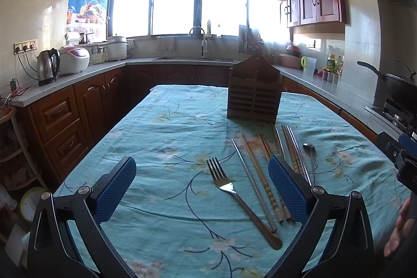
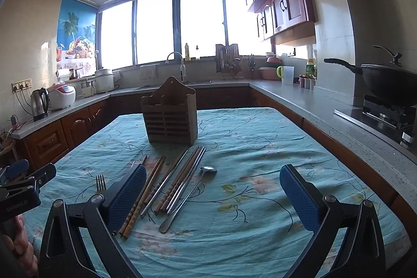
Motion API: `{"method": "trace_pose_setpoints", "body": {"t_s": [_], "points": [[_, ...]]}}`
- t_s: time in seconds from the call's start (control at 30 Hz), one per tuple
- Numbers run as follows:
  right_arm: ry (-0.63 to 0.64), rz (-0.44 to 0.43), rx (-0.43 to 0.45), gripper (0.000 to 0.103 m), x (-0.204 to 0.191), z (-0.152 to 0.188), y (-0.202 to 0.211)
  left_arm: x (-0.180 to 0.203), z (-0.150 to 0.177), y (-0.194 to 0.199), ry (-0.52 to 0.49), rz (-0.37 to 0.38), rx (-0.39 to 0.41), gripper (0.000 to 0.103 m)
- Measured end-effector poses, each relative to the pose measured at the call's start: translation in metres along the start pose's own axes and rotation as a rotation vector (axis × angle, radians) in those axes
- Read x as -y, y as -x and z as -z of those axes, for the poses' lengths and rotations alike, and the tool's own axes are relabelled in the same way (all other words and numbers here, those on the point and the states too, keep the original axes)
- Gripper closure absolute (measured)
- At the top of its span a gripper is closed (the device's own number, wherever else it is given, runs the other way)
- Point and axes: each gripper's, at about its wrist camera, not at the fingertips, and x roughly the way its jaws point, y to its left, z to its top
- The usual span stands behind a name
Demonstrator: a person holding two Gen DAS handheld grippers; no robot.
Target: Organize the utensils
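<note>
A wooden slatted utensil holder (image 1: pixel 254 93) (image 2: pixel 170 113) stands upright on the table with the teal floral cloth (image 1: pixel 169 137) (image 2: pixel 260 147). In front of it lie a metal fork (image 1: pixel 229 189) (image 2: pixel 100 183), several wooden and metal chopsticks (image 1: pixel 260 176) (image 2: pixel 169 184) and a long metal spoon (image 1: pixel 310 155) (image 2: pixel 192 189). My left gripper (image 1: pixel 202 189) is open and empty above the fork. My right gripper (image 2: pixel 213 197) is open and empty above the spoon and chopsticks.
Counters run along the left, back and right. A kettle (image 1: pixel 48 67) and a rice cooker (image 1: pixel 74 59) stand at the left, a sink tap (image 1: pixel 200 41) at the back, and a black wok (image 2: pixel 391 82) on the stove at the right.
</note>
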Motion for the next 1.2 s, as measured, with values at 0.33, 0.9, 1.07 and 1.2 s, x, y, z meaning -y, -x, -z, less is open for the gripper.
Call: {"method": "trace_pose_setpoints", "body": {"t_s": [0.33, 0.9, 1.07, 1.2], "points": [[-0.008, -0.006, 0.002, 0.0, 0.0, 0.001, 0.0, 0.001, 0.001, -0.002, 0.002, 0.003, -0.004, 0.0], [-0.051, -0.069, -0.082, 0.0, 0.007, -0.001, -0.019, -0.01, 0.003, -0.036, 0.041, 0.023, -0.162, 0.0], [-0.078, -0.097, -0.15, 0.0, 0.009, -0.004, -0.037, -0.013, 0.001, -0.06, 0.045, 0.054, -0.253, 0.0], [-0.13, -0.152, -0.214, 0.001, 0.014, -0.004, -0.055, -0.014, -0.002, -0.078, 0.037, 0.078, -0.301, 0.007]]}}
